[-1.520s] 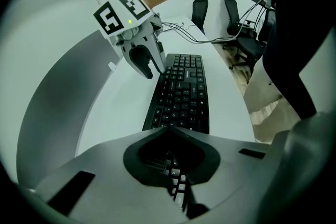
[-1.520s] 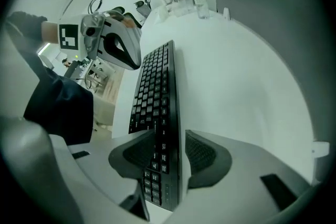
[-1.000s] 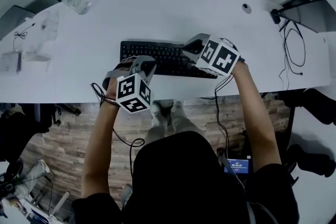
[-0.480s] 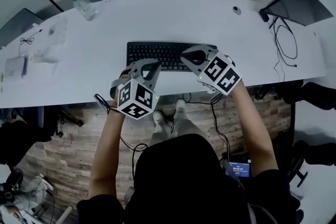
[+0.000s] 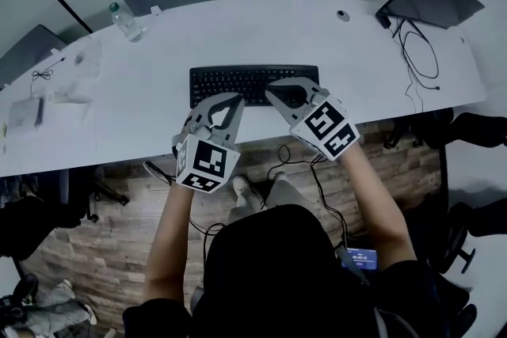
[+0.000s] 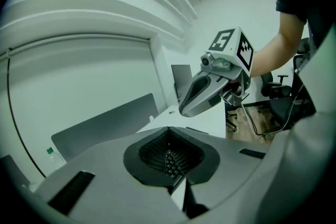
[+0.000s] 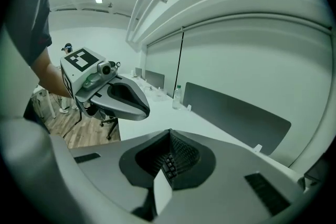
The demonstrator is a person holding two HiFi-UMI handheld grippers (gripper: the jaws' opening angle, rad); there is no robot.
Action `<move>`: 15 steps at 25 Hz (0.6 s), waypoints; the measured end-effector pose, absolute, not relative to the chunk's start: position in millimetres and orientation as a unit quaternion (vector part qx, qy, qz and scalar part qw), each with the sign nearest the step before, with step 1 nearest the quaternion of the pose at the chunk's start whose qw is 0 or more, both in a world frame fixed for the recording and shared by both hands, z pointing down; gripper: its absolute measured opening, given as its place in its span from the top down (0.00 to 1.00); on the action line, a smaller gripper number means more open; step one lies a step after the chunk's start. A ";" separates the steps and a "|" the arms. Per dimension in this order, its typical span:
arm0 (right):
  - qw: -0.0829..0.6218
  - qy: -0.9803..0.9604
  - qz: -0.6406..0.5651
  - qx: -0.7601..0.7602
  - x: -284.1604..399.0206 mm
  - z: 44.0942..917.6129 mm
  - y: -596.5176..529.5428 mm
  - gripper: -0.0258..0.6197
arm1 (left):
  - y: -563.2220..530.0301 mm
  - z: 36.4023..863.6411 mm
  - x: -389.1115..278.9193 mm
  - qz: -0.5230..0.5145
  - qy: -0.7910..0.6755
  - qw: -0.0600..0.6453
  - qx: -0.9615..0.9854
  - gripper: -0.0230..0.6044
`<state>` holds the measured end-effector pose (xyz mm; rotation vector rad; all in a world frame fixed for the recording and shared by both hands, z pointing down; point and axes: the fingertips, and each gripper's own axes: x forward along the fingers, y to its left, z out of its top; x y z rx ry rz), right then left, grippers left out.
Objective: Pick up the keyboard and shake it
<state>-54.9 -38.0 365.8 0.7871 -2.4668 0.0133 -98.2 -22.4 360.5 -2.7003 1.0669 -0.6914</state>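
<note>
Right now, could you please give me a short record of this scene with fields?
Held object: black computer keyboard, over the white curved desk
Left gripper: shut on the keyboard's near edge, left part
Right gripper: shut on its near edge, right part
Lifted: cannot tell
Also on desk: clear plastic bottle, far left

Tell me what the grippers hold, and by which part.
Both the left gripper and right gripper clamp the keyboard by its near long edge.
</note>
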 end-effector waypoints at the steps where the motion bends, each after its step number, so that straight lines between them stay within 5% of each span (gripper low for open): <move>1: 0.266 -0.918 0.004 0.293 -54.8 361.8 -34.6 0.93 | -19.6 356.1 -96.9 -0.223 0.361 0.080 -0.902 0.94; 15: 0.161 -0.931 0.019 0.326 -2.9 314.5 23.7 0.93 | 33.4 312.3 -49.0 -0.134 0.419 0.062 -0.896 0.94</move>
